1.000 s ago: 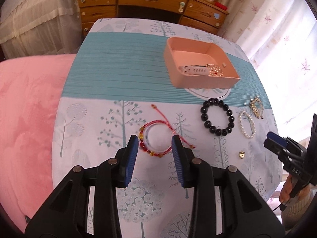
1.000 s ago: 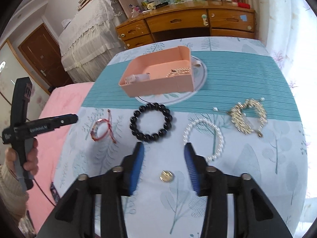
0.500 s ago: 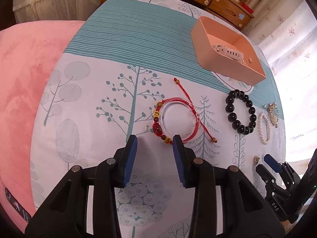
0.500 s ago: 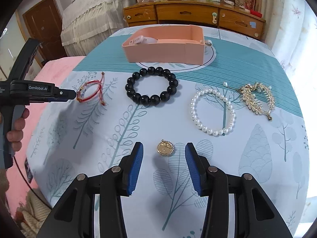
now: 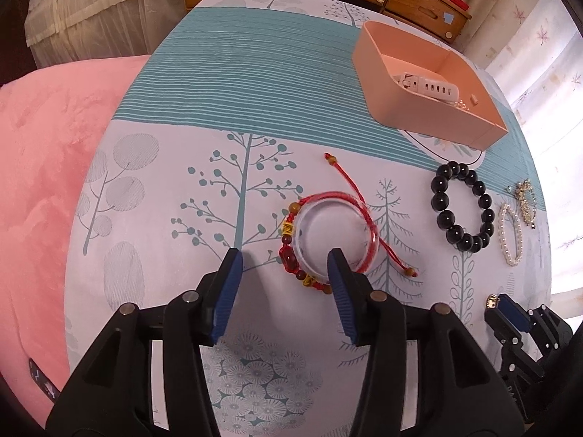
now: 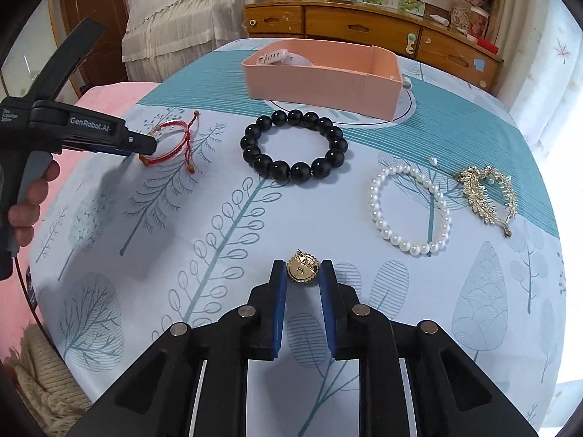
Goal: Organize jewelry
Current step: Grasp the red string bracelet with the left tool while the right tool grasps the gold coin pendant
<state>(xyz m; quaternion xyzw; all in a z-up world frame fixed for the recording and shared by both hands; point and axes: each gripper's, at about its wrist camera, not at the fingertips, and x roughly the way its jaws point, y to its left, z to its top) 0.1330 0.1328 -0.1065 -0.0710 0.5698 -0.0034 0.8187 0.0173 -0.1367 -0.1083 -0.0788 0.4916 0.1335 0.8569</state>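
Note:
A red cord bracelet (image 5: 328,193) with beads lies on the tree-print tablecloth. My left gripper (image 5: 284,255) points down over its near side. The jaws are opening: the beaded part lies between the fingers and the right fingertip sits inside the ring, with no pad pressing. In the right wrist view the left gripper (image 6: 145,144) reaches the red bracelet (image 6: 171,122). My right gripper (image 6: 302,266) is closing on a round gold pendant (image 6: 302,272), and both pads touch its edges. The pink box (image 5: 379,83) (image 6: 309,80) at the back holds a white watch strap (image 5: 430,89).
A black bead bracelet (image 6: 291,171), a pearl bracelet (image 6: 375,204) and a gold hair comb (image 6: 477,193) lie between the pendant and the box. A pink bed (image 5: 43,182) borders the table's left edge. A wooden dresser (image 6: 364,25) stands behind. A hand (image 6: 25,200) holds the left gripper.
Both grippers came down close to the cloth. The left jaws widened around the red bracelet's near side. The right jaws narrowed from wide open onto the gold pendant.

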